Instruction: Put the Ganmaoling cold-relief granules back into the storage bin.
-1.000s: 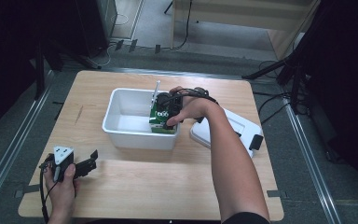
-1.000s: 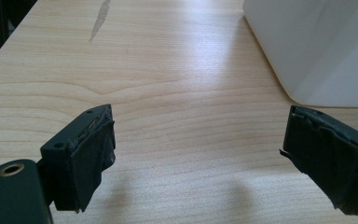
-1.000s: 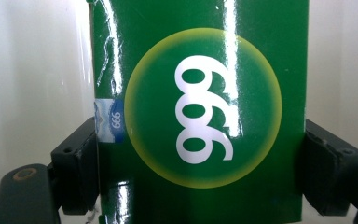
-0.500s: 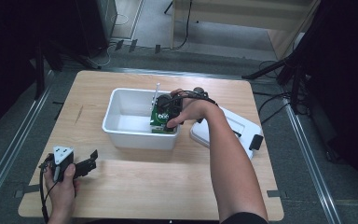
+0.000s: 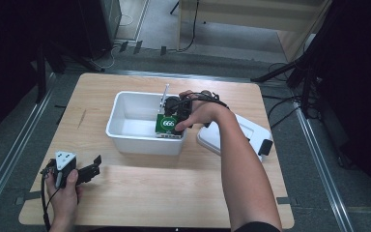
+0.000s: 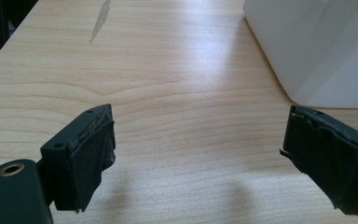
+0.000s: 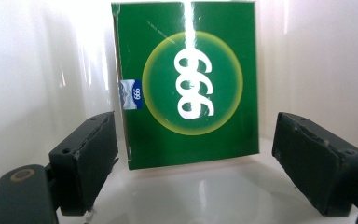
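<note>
On the wooden table (image 5: 140, 193) stands a white bin (image 5: 125, 113), with its lid (image 5: 251, 133) lying beside it. Inside the bin, a green box (image 7: 186, 84) leans at the right wall. The right gripper (image 7: 193, 163) has its jaws apart around the box, not pressing; I judge the placing step is finishing, so it should lift away straight. The left gripper (image 6: 205, 158) rests open. Nothing has moved since a second ago.

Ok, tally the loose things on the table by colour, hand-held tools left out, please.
White: 2 – the open bin and the flat lid lying beside it on its right.
Green: 1 – the box marked 666, standing inside the bin against its right wall.
Total: 3
</note>
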Available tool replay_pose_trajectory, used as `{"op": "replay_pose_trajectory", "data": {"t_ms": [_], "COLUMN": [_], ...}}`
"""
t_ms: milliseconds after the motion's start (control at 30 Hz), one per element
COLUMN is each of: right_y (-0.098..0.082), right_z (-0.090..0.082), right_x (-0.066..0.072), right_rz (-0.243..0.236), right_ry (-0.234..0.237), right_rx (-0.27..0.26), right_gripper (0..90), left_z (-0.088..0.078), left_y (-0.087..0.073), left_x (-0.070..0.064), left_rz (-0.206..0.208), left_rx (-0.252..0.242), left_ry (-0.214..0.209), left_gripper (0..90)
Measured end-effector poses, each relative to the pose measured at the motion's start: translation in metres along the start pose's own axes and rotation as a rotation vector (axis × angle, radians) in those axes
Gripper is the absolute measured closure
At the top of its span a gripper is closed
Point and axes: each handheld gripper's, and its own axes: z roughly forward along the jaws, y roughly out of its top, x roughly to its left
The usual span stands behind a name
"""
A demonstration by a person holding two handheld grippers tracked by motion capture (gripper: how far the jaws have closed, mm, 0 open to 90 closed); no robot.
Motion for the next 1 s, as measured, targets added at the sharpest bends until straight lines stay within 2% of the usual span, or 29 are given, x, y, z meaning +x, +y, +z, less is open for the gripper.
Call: {"op": "replay_pose_trajectory", "data": {"t_ms": [133,533,633,767,933,1000], "right_y": [-0.002,-0.001,-0.002,-0.007,-0.019,-0.026], "right_z": [-0.010,-0.039,-0.046,-0.056,-0.067,-0.069], "right_x": [0.000,0.000,0.000,-0.001,-0.003,-0.003], "right_rz": [0.021,0.021,0.014,0.033,0.045,0.053], "right_ry": [-0.001,-0.027,-0.038,-0.050,-0.067,-0.079], "right_rx": [-0.027,-0.094,-0.098,-0.093,-0.105,-0.091], "right_gripper": [13.7,13.0,13.0,13.0,13.1,13.5], "left_z": [0.000,0.000,0.001,0.001,0.001,0.000], "left_y": [0.000,0.000,0.000,0.000,0.000,0.000], "left_x": [0.000,0.000,0.000,-0.001,-0.001,-0.001], "left_rz": [0.001,0.011,0.011,0.011,0.015,0.019], "left_rx": [-0.002,0.001,0.001,0.003,0.002,0.003], "left_ry": [0.004,0.002,0.001,0.001,0.004,0.006], "left_gripper": [9.7,9.7,9.7,9.7,9.7,9.7]}}
